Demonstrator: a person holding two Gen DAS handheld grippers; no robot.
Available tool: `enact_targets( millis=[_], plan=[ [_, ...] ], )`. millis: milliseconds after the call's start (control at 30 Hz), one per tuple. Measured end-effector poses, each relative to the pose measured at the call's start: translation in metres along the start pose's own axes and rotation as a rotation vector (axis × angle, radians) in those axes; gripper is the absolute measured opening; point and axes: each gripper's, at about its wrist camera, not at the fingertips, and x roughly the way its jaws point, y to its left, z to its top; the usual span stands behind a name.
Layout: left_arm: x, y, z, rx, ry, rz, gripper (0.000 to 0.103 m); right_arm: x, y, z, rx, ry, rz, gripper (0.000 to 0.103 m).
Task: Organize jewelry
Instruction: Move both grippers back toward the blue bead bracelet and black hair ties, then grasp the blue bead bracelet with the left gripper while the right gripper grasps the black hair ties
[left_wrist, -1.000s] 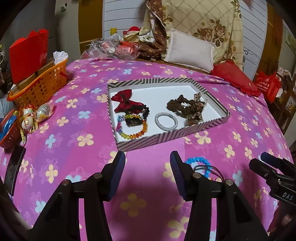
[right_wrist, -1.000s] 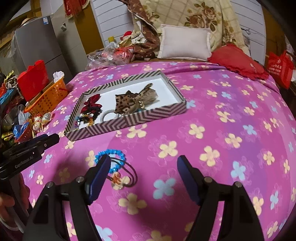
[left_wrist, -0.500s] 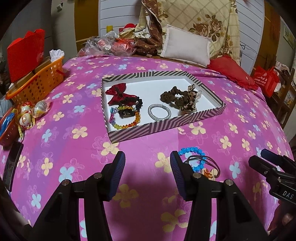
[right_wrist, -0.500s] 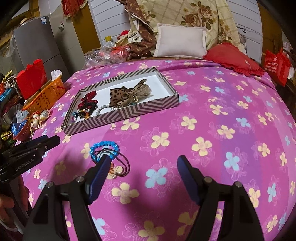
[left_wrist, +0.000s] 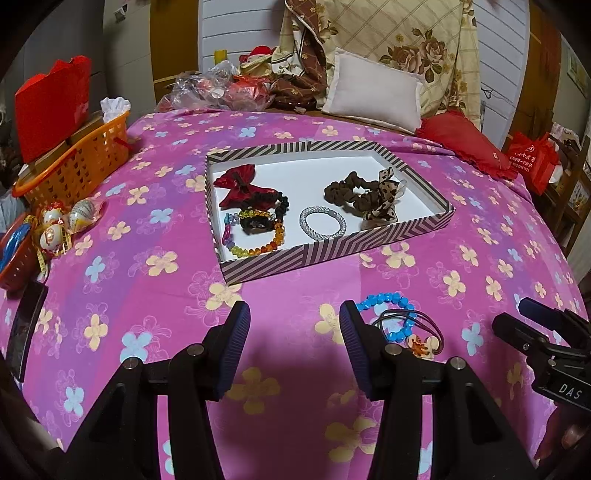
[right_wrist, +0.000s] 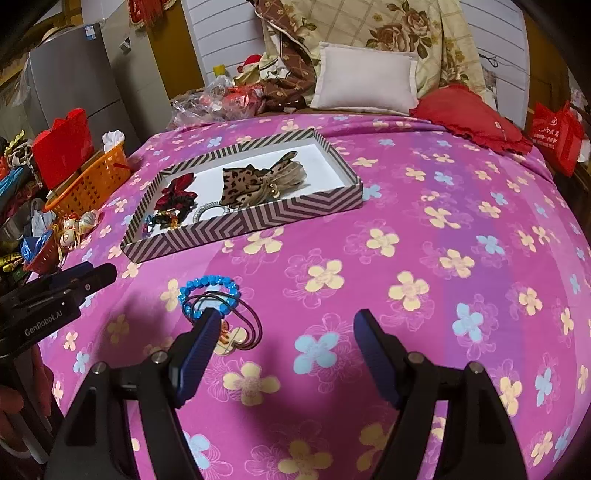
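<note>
A striped tray (left_wrist: 332, 254) (right_wrist: 258, 221) sits mid-bed, holding a red bow (left_wrist: 240, 186), a multicoloured bead bracelet (left_wrist: 258, 243), a silver bangle (left_wrist: 322, 223) and a leopard scrunchie (left_wrist: 369, 195). A blue bead bracelet (left_wrist: 391, 308) (right_wrist: 208, 290) and a dark hair tie with an orange charm (left_wrist: 421, 341) (right_wrist: 236, 332) lie on the pink sheet in front of the tray. My left gripper (left_wrist: 293, 332) is open and empty, just left of them. My right gripper (right_wrist: 284, 339) is open and empty, its left finger beside the hair tie.
An orange basket (left_wrist: 74, 166) with a red bag (left_wrist: 51, 107) stands at the left edge, with wrapped trinkets (left_wrist: 62, 221) beside it. A white pillow (left_wrist: 373, 92) and red cushion (left_wrist: 465, 140) lie at the back. The flowered sheet spreads right of the tray.
Both grippers have drawn back toward the near side of the bed, so the tray looks farther away and the blue bracelet and hair tie show more fully. Both stay open.
</note>
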Motion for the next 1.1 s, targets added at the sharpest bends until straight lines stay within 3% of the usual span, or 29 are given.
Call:
enact_targets(
  millis=[500,600,667,1000,1100],
  plan=[
    [0.015,0.008,-0.004,-0.015,0.049,-0.014,0.044,0.018,0.006,-0.006,-0.049,0.036,0.037,0.077],
    [0.018,0.009,-0.005,-0.018,0.055,-0.012,0.044,0.027,0.013,-0.007,-0.090,0.049,0.044,0.065],
    [0.021,0.010,-0.005,-0.025,0.062,-0.017,0.044,0.037,0.018,-0.006,-0.112,0.066,0.054,0.047],
    [0.034,0.016,-0.002,-0.035,0.078,-0.011,0.044,0.074,0.036,-0.001,-0.193,0.124,0.065,0.045],
    [0.039,0.015,0.000,-0.036,0.085,-0.017,0.044,0.078,0.038,0.000,-0.215,0.136,0.064,0.028]
  ],
)
